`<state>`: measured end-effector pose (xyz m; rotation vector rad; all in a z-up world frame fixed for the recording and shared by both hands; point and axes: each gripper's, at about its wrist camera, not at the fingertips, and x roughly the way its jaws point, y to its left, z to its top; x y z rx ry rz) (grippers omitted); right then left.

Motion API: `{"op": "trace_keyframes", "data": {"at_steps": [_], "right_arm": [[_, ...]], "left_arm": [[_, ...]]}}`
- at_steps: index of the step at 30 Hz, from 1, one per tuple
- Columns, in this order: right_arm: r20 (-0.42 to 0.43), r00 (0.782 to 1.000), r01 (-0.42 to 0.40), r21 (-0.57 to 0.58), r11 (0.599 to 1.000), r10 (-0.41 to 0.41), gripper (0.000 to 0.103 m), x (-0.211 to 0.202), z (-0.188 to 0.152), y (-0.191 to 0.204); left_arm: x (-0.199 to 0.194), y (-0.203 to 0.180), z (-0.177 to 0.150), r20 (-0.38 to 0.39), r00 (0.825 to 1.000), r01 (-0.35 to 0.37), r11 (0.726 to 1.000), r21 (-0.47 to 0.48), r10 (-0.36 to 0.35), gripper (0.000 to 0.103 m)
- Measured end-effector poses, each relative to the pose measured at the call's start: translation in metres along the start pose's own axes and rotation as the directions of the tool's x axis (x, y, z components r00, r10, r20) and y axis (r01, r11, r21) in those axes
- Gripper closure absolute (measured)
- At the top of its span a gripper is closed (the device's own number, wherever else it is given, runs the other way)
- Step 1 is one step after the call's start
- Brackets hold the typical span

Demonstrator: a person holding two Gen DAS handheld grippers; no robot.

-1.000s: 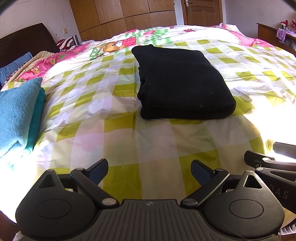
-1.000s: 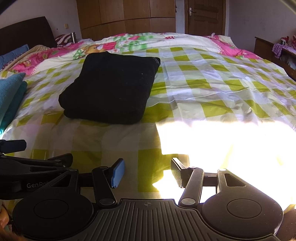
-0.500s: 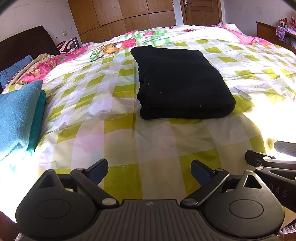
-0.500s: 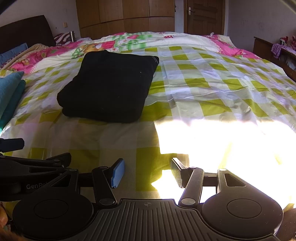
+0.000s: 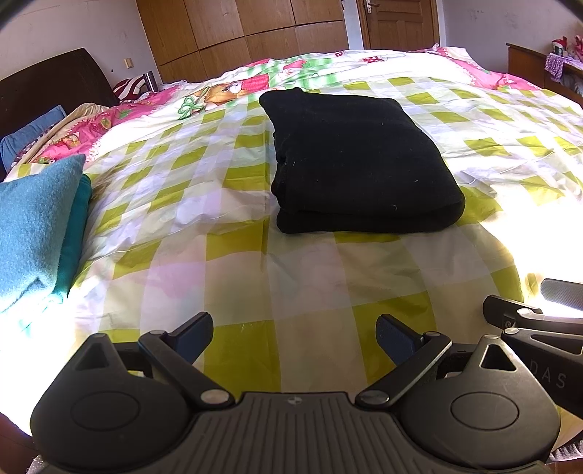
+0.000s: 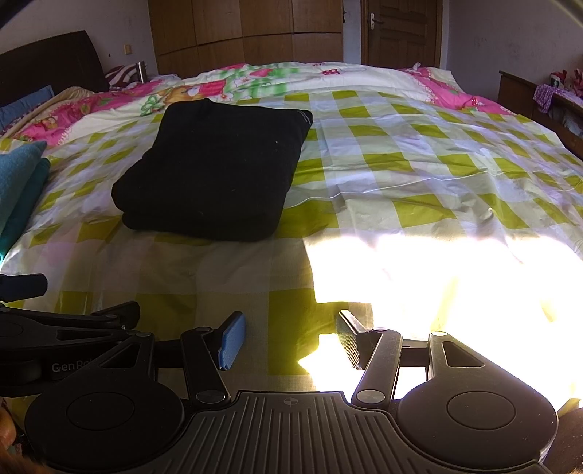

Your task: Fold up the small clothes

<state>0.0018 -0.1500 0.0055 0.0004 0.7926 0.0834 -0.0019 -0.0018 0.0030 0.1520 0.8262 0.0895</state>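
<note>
Black garment (image 5: 360, 160), folded into a thick rectangular stack, lies flat on the bed (image 5: 233, 277) on the yellow-green and white checked cover. It sits ahead of both claws, well apart from them, nothing touching it. In my right wrist view it's left of centre (image 6: 215, 171); in my left wrist view slightly right of centre.

My left claw (image 5: 293, 333): jaws wide open, blue pads apart, holding nothing, hovering over the near edge of the cover. My right claw (image 6: 291, 342): jaws also open, narrower gap than the left, empty, over the near edge next to a bright sunlit patch (image 6: 455, 277). Each claw shows at the edge of the other's view, so they sit side by side.

Blue folded towels (image 5: 32, 226) stacked at the left edge of the bed, apart from the black garment. Pink floral quilt (image 5: 91, 127) bunched toward the dark headboard (image 5: 47, 84). Wooden wardrobe (image 6: 247, 32) and door (image 6: 400, 32) at the far wall.
</note>
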Motion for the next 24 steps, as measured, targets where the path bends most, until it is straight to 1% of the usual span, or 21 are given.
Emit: {"op": "trace_keyframes", "data": {"at_steps": [24], "right_arm": [[0.005, 1.000, 0.001, 0.001, 1.000, -0.001, 0.046, -0.0005, 0.0000, -0.0006]], "left_arm": [[-0.0017, -0.0015, 0.0012, -0.002, 1.000, -0.006, 1.000, -0.001, 0.006, 0.000]]}}
